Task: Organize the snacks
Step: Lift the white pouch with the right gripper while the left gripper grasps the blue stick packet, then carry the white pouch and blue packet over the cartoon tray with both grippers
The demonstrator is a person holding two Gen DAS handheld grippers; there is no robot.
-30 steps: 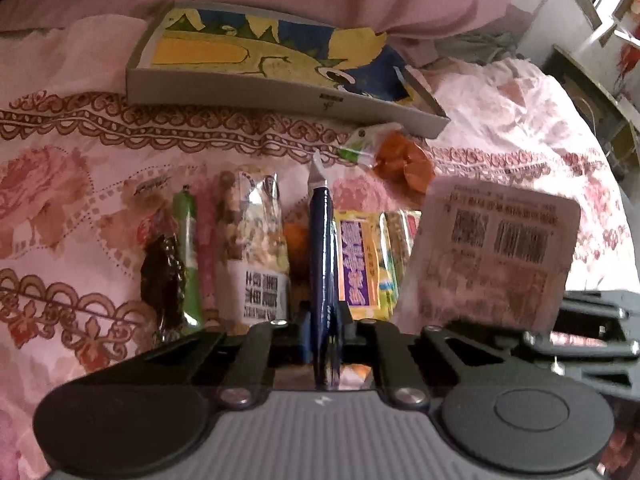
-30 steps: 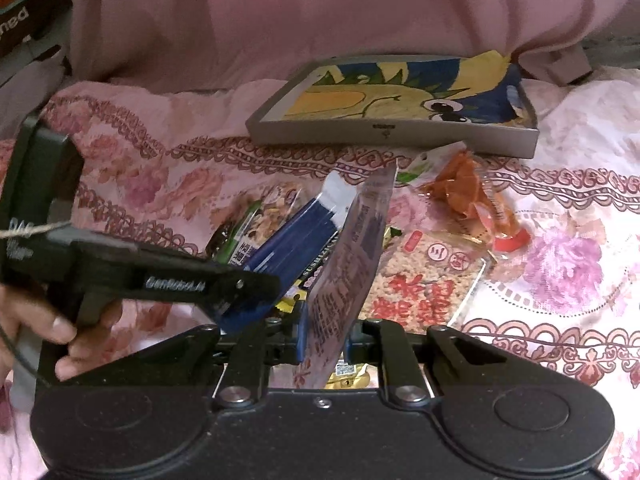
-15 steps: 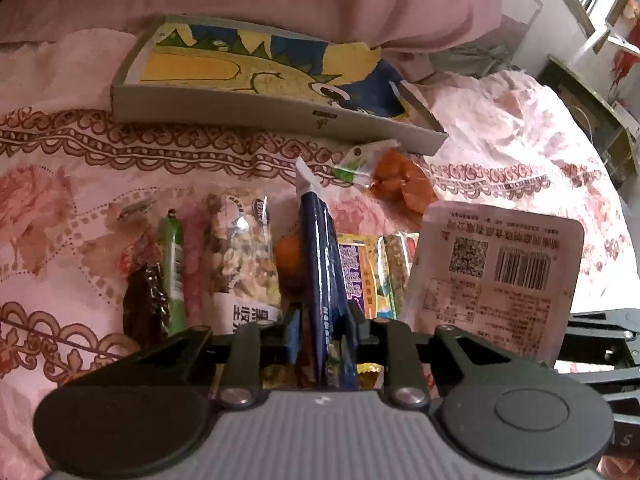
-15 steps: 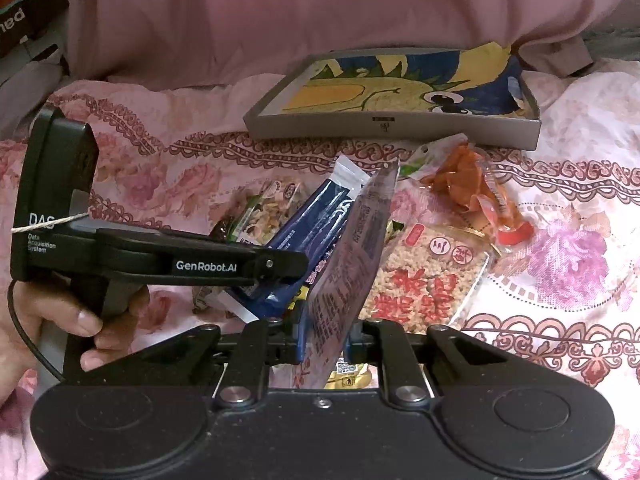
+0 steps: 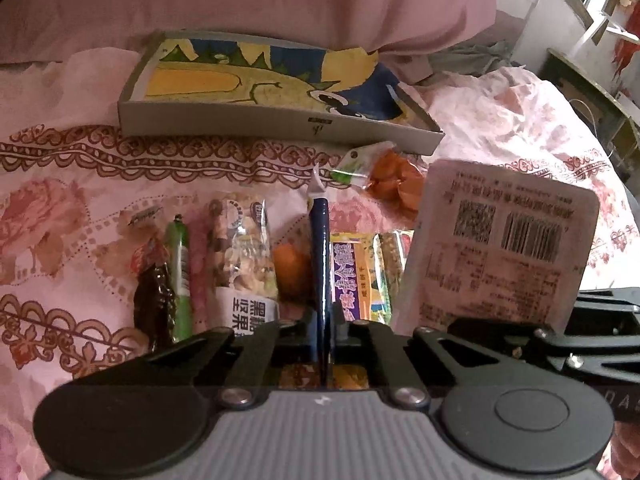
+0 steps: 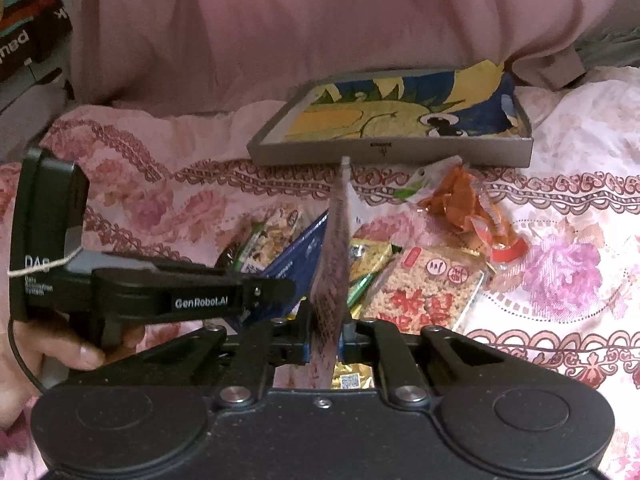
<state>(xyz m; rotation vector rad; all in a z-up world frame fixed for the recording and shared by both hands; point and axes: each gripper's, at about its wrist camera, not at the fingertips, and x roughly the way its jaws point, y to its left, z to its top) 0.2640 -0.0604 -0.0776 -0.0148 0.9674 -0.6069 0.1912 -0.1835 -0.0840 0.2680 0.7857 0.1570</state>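
Left gripper point(image 5: 321, 332): closed edge-on upon a dark blue sachet point(image 5: 320, 248), which stands upright between the jaws with its white crimped end at 12 o'clock. Right gripper point(image 6: 326, 336): closed upon a flat pale packet point(image 6: 334, 264), held on edge in its own view. In the left wrist view the same packet point(image 5: 496, 256) shows its printed back, with a square code and a barcode, at 3 o'clock of the blue sachet.

The left gripper point(image 6: 276, 292) also appears in the right wrist view at 9 o'clock, gripped by the person's left hand point(image 6: 76, 344), with the blue sachet point(image 6: 298, 256) projecting from it.

Beyond the jaws, loose snacks lie on the bed cover point(image 5: 60, 216), a pink floral fabric. Left wrist view, running from 9 o'clock toward 3 o'clock: a dark brown packet point(image 5: 154, 300), a green stick point(image 5: 180, 276), a clear nut pouch point(image 5: 244, 256), an orange item point(image 5: 290, 264) partly hidden by the sachet, and a yellow-and-purple packet point(image 5: 352, 276). In the right wrist view a square packet of pale crumbs with red characters point(image 6: 428, 288) lies flat at 2 o'clock.

Further out, an orange snack bag point(image 5: 394, 180) with a green-and-white header lies just in front of a shallow grey box lid point(image 5: 256, 120) with a cartoon print inside. Behind the box, at 12 o'clock, lies a pink pillow point(image 5: 280, 0).
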